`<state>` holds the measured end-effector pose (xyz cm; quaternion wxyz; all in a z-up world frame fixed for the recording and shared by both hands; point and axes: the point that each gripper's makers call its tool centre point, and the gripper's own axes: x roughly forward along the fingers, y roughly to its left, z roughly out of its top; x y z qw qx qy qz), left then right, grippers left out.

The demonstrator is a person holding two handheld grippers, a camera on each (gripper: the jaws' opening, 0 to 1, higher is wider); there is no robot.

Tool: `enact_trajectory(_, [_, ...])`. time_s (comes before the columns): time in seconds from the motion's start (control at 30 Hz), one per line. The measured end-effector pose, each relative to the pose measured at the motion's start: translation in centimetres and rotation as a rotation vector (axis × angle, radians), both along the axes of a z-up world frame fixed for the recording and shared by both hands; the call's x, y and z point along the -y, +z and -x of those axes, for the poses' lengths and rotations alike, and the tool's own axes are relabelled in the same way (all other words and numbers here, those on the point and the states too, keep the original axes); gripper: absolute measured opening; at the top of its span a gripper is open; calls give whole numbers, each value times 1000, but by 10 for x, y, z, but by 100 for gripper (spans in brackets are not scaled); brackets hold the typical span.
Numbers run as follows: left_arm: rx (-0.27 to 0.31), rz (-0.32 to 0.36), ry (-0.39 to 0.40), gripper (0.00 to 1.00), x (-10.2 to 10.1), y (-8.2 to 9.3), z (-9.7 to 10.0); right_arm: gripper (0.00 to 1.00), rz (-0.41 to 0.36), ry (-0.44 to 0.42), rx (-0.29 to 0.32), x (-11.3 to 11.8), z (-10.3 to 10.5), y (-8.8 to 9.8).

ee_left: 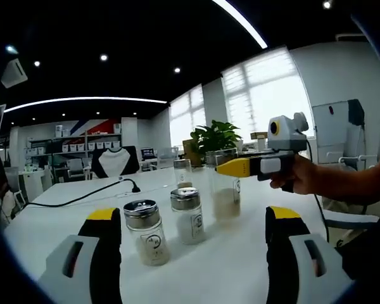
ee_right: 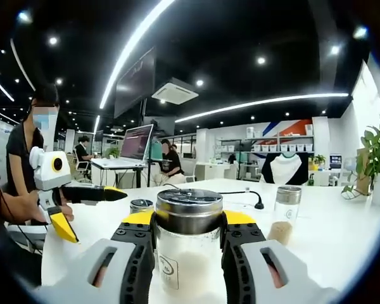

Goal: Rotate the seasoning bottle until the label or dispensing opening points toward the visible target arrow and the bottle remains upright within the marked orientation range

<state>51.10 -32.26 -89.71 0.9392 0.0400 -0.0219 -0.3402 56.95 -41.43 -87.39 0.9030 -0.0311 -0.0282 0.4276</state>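
Note:
Several glass seasoning bottles with steel shaker caps stand upright on the white table (ee_left: 240,253). My right gripper (ee_right: 189,218) is shut on one bottle (ee_right: 189,244), its jaws pressing both sides below the cap. In the left gripper view this same bottle (ee_left: 225,190) stands furthest right, with the right gripper (ee_left: 231,168) reaching in from the right. My left gripper (ee_left: 193,218) is open and holds nothing. Two bottles sit just ahead of its jaws, one on the left (ee_left: 147,231) and one in the middle (ee_left: 188,215). A fourth bottle (ee_left: 182,172) stands farther back.
A black cable and plug (ee_left: 134,185) lie on the far side of the table. A potted plant (ee_left: 214,136) stands behind the bottles. The left gripper (ee_right: 92,212) hangs open at the table's left edge. A laptop (ee_right: 136,142) and seated people are on desks behind.

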Motion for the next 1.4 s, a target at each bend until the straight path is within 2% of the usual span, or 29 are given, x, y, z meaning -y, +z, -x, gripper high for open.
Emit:
enact_trajectory(0.2, [-5,1,15,100,-5,1,-2,37,-16,26,-25,3,-11,-9])
enact_trajectory(0.33, [-13,18,27,100,-10,2,-4,37,24,29,-1,3,-14,-12])
enact_trajectory(0.53, [-23,15,31,100,-11,1,-4,38,40,33,-8,2,-19,-19])
enact_trajectory(0.57, [-21,14,31,100,-11,1,-4,38,26,28,1,4,-22,-18])
enact_trajectory(0.63, [-17,8,32,100,-9,2,-3,38,1,31,-28,7,-24,-21])
enact_trajectory(0.7, [-14,6,34,100,-9,3,-3,38,-10,32,-32,9,-24,-21])
enact_trajectory(0.73, [-11,6,35,100,-9,4,-3,38,3,21,-16,8,-23,-20])
enact_trajectory(0.93, [-10,-8,41,100,-8,2,-4,38,39,-44,-29,8,-24,-21])
enact_trajectory(1.07, [-12,-7,38,100,-8,2,-3,38,23,-65,-34,11,-24,-21])
enact_trajectory(1.4, [-5,-14,47,100,-11,4,-3,38,37,-58,-27,12,-24,-20])
